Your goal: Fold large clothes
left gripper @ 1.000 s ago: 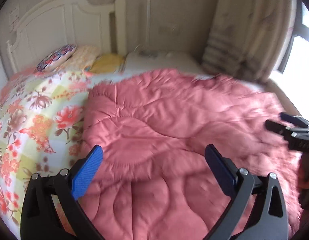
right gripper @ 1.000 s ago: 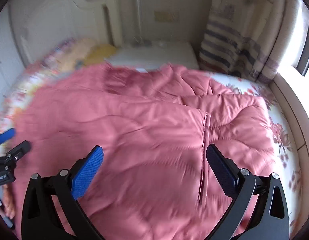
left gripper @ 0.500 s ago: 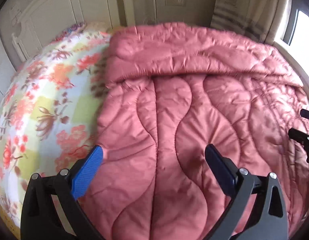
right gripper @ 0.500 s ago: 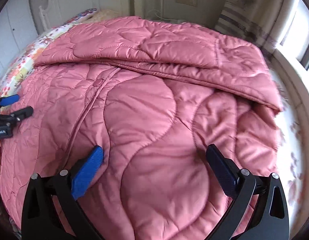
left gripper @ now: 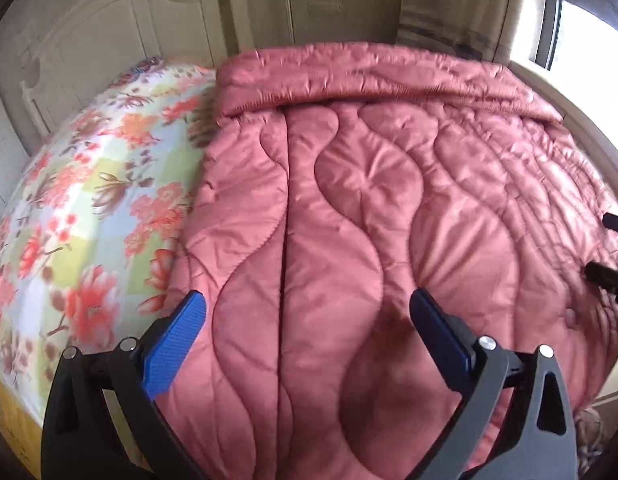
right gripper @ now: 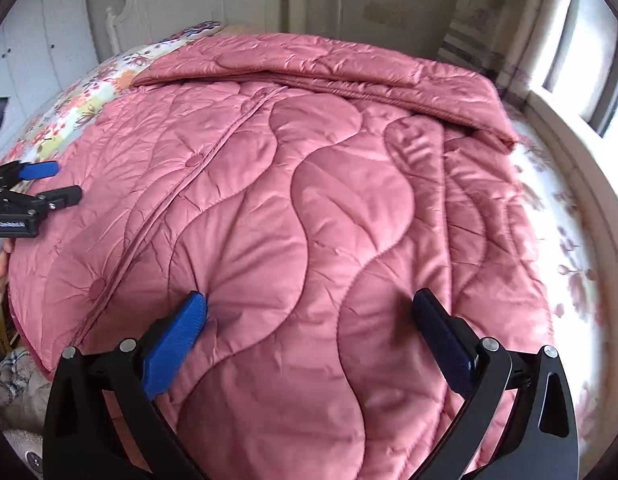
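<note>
Pink quilted comforter (left gripper: 349, 208) lies spread over the bed, covering the floral sheet (left gripper: 89, 184) on most of its width, with the far edge already turned back into a folded band (right gripper: 317, 68) near the headboard (left gripper: 109, 40). Left hand-held gripper (left gripper: 309, 320) is spread wide with nothing between its fingers, hovering over the near part of the quilt; right hand-held gripper (right gripper: 309, 316) is likewise wide apart and empty, its blue pad (right gripper: 177, 344) right at the fabric (touching or just above, cannot tell). Risks from here, as I judge them: the cloth is thick and slippery-looking, so a pinch from above may catch only the top layer or slide off. The near edge hangs over the bed side, so a weak grip could let the whole thing creep to the floor. If the two grippers grab at uneven points across the width, the next fold lands skewed — the right edge (right gripper: 489, 200) already looks bunched and wavy. The folded band could also drag open if the quilt is pulled toward the person.
</note>
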The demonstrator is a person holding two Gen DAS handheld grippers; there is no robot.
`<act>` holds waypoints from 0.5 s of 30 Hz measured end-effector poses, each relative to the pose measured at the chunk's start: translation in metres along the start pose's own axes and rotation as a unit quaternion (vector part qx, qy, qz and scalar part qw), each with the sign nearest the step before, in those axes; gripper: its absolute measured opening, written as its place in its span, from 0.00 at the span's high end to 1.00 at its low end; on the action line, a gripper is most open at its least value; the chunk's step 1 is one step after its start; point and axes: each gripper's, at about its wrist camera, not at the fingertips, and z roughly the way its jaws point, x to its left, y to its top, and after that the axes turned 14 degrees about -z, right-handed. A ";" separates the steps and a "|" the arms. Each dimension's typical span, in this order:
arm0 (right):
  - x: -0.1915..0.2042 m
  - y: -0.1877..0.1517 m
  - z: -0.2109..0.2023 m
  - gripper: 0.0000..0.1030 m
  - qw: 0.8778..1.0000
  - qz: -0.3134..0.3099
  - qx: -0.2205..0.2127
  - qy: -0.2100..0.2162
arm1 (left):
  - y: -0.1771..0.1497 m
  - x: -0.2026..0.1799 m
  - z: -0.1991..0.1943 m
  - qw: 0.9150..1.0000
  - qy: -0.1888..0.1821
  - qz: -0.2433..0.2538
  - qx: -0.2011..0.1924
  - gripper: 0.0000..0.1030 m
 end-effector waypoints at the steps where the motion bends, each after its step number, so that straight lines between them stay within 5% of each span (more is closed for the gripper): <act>1: 0.006 -0.001 -0.009 0.04 1.000 -0.007 -0.014 0.003 | -0.006 -0.003 -0.011 1.000 -0.023 0.002 -0.006 0.02; 3: 0.012 -0.011 -0.014 0.04 0.999 -0.012 -0.034 0.020 | -0.022 -0.016 -0.020 0.999 -0.048 0.019 -0.004 0.02; 6: 0.039 -0.022 0.009 0.04 0.998 -0.036 -0.002 0.047 | -0.051 -0.040 -0.002 0.997 -0.020 0.072 0.008 0.02; 8: 0.038 -0.028 0.005 0.04 0.998 -0.015 -0.032 0.045 | -0.058 -0.040 -0.005 0.997 -0.024 0.069 -0.025 0.02; 15: 0.005 -0.028 -0.016 0.05 0.999 0.024 -0.035 -0.005 | -0.053 -0.012 -0.024 0.998 -0.043 0.026 -0.032 0.02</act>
